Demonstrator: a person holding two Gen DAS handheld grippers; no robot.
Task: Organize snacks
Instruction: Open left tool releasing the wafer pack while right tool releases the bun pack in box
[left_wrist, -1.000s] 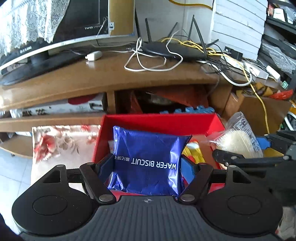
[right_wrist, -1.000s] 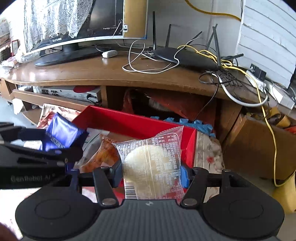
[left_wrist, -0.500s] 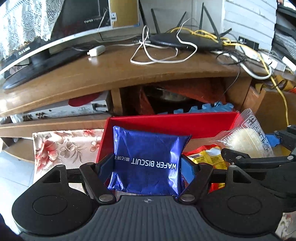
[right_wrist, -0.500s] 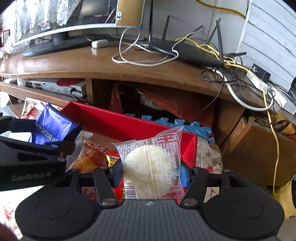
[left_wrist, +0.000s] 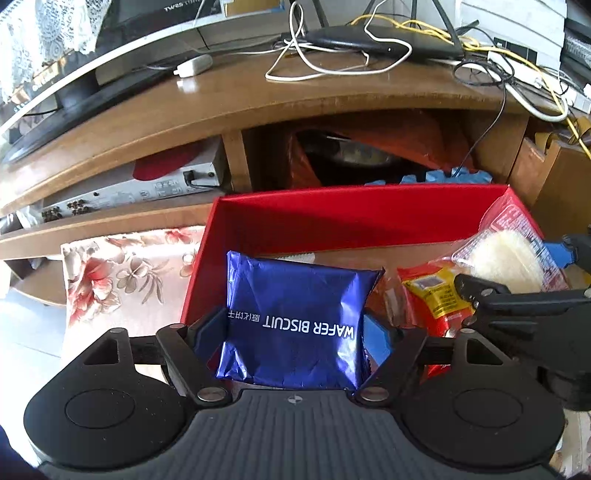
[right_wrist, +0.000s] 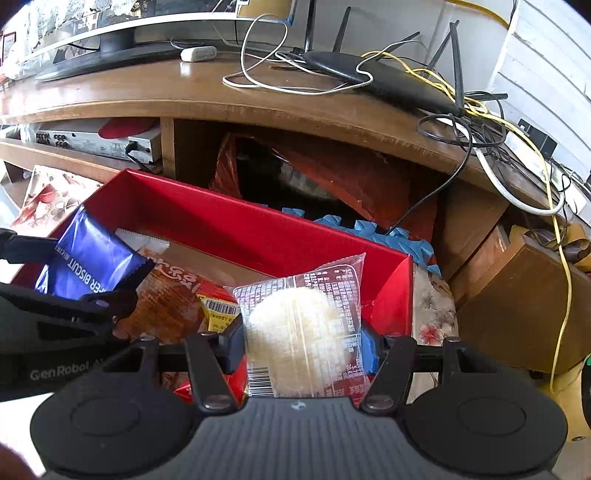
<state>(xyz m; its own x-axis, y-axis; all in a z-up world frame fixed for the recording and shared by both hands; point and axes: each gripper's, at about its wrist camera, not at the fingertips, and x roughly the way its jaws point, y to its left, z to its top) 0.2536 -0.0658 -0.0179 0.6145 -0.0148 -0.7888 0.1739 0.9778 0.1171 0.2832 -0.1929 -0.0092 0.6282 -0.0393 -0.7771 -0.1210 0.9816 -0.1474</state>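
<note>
The red box is the biggest of the task's things; it stands on the flowered cloth in front of the wooden TV stand, open at the top, with stiff upright walls. It looks like light card, so a push on a wall would likely shift it. Inside it, toward the right side, lie an orange-brown snack bag and a red and yellow packet, with the bare card floor showing along the far wall.

The blue wafer biscuit pack hangs over the box's left near corner, between the jaws of the left gripper. Those jaws have just been opening: a gap shows on the right side of the pack and I judge the grip slackening, though the pack has not dropped. The foil looks slick and puffed with air, the wafers inside brittle; it is best held across its flat sides and gently.

The clear packet with the white rice cake is smaller, over the box's right near corner. The right gripper has its jaws partly closed on the packet's two side edges. The film is thin and crinkly, the cake light and crumbly, so a hard squeeze would probably crush it.
</note>
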